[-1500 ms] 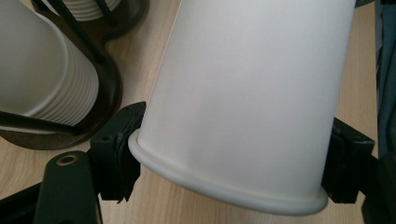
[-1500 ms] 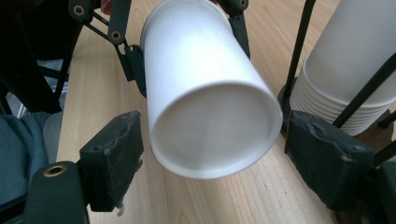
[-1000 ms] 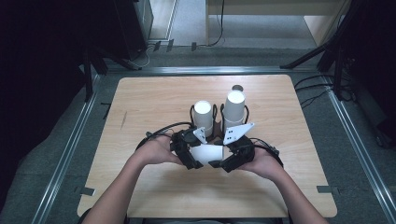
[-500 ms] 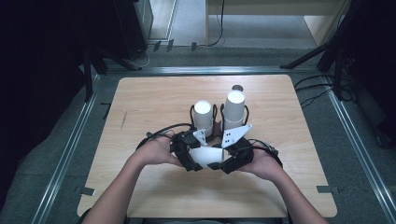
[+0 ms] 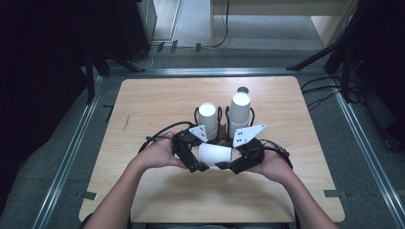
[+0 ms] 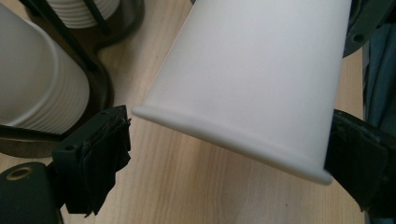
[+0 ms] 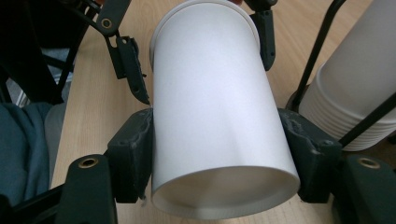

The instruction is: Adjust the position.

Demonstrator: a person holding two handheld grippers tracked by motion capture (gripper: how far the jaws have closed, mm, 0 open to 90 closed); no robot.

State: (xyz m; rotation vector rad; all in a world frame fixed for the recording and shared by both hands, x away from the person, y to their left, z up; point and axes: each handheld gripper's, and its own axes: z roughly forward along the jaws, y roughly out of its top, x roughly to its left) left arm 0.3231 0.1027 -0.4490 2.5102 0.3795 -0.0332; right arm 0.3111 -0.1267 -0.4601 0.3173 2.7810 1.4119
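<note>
A white paper cup (image 5: pixel 215 155) lies on its side in the air between my two grippers, low over the table's middle. My right gripper (image 7: pixel 222 156) is shut on the cup (image 7: pixel 210 107) near its base, with both pads pressed on the wall; its jaws have just closed. My left gripper (image 6: pixel 231 158) straddles the rim end of the cup (image 6: pixel 252 79). Its jaws have just been opening: one pad (image 6: pixel 100 154) stands clear of the rim and the other sits at its edge. In the high view the left gripper (image 5: pixel 199 156) and right gripper (image 5: pixel 228 160) face each other.
Two stacks of white cups (image 5: pixel 208 119) (image 5: pixel 239 112) stand in black wire holders just behind the grippers. A small grey disc (image 5: pixel 243 89) lies farther back. The wooden table (image 5: pixel 153 105) has bare room at the left, right and front. Cables trail from both grippers.
Both hands stay where they were with the cup between them. The right jaws have drawn in onto the cup and the left jaws have spread a little.
</note>
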